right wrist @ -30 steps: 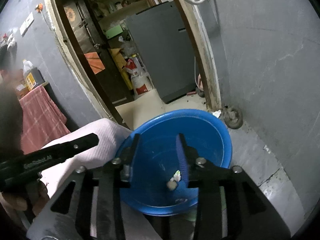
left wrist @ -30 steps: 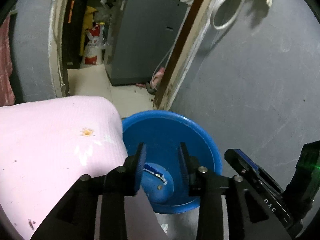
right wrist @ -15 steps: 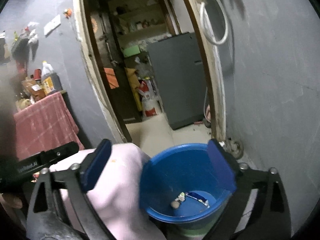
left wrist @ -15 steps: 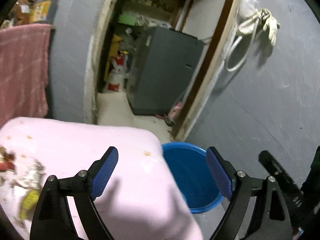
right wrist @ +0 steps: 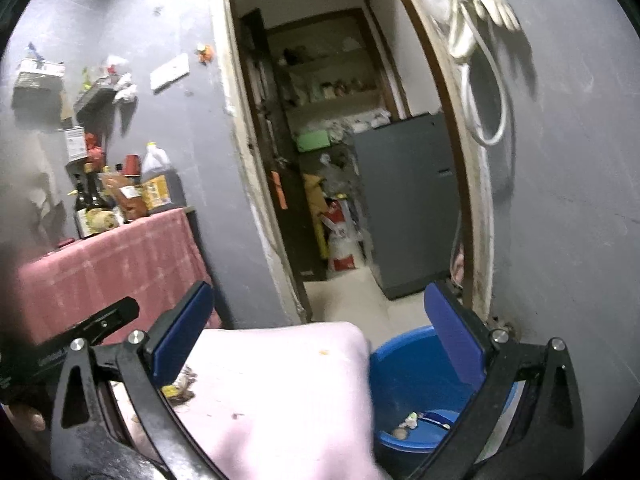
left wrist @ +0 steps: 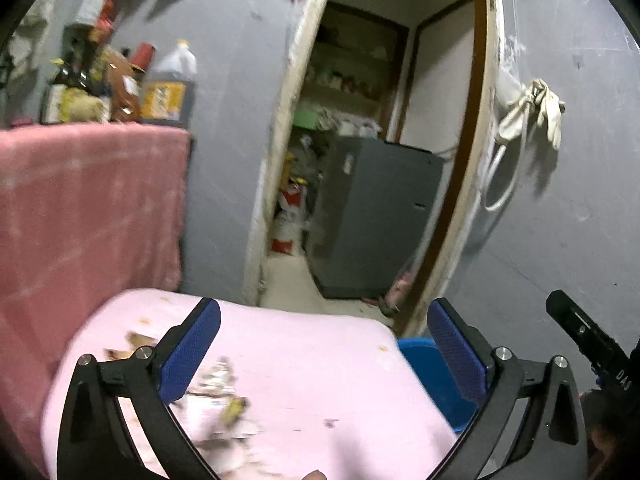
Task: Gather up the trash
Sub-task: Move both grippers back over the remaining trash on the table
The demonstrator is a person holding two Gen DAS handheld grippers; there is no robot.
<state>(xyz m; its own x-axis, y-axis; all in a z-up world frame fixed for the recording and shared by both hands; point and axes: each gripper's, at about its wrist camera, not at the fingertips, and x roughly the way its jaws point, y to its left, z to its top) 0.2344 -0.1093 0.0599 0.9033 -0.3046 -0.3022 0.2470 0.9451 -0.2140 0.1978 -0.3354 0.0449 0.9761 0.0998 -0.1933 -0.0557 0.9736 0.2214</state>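
Both hand-held grippers, left (left wrist: 324, 344) and right (right wrist: 316, 330), are released; their jaws have just been opening and nothing sits between them. Remaining trash (left wrist: 224, 396) lies on the pink tabletop (left wrist: 320, 360), near the left jaw. Risk: a hasty grasp pinches the cloth or scatters scraps. Dropped trash (right wrist: 416, 424) sits in the blue bucket (right wrist: 400, 364), beside the tabletop edge.

We count one blue basin (right wrist: 416, 376) holding about three scraps of trash (right wrist: 416, 422), one pink-covered table (left wrist: 320, 364) with a loose scatter of wrappers (left wrist: 216, 392) too blurred to number, one red-clothed shelf (right wrist: 120, 264) bearing roughly five bottles (right wrist: 120, 192), one grey cabinet (right wrist: 408, 200), and two grippers.
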